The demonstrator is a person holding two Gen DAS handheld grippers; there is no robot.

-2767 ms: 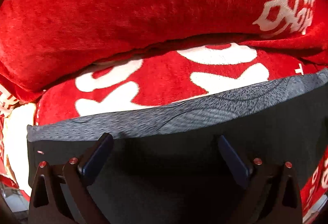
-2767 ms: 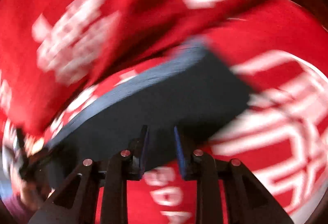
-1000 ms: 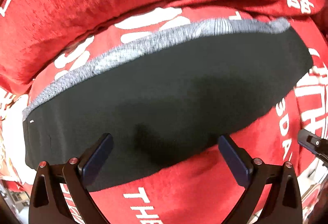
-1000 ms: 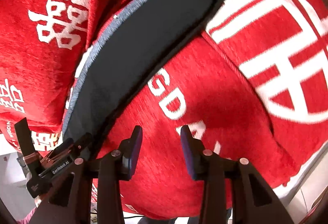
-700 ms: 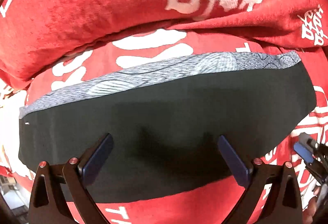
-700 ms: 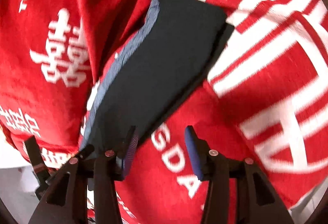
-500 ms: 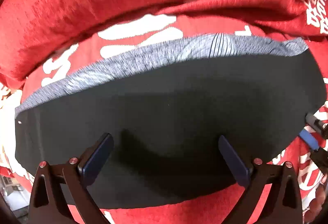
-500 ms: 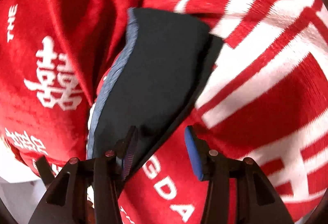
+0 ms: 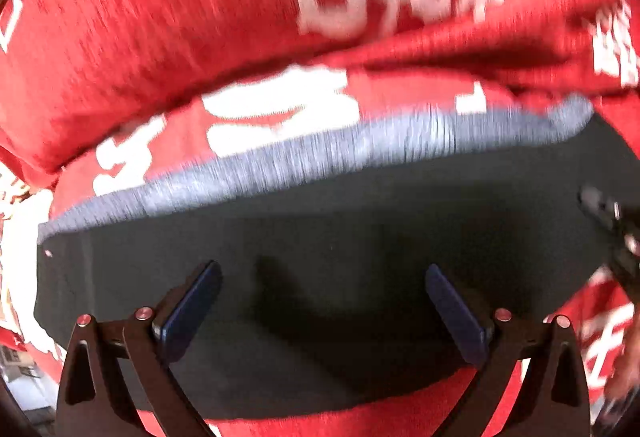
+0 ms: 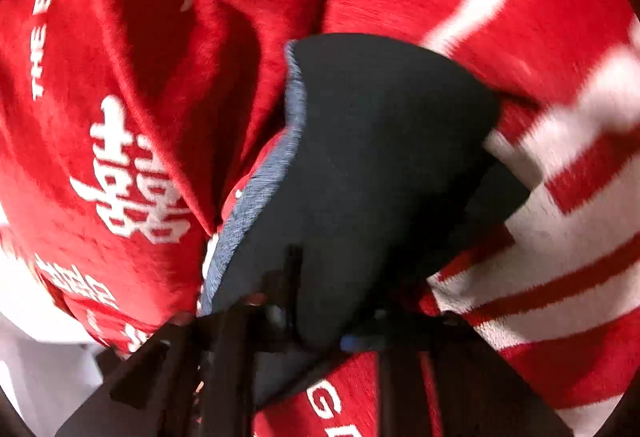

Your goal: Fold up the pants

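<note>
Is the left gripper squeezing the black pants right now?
No, the left gripper has its two fingers spread wide apart above the black pants, with nothing pinched between them.

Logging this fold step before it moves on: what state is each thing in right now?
pants: folded into a flat dark band, lying on the blanket.
red blanket: spread underneath, bunched behind.
left gripper: jaws wide open over the pants, holding nothing.
right gripper: at the pants' end; jaws blurred, grip unclear.
</note>
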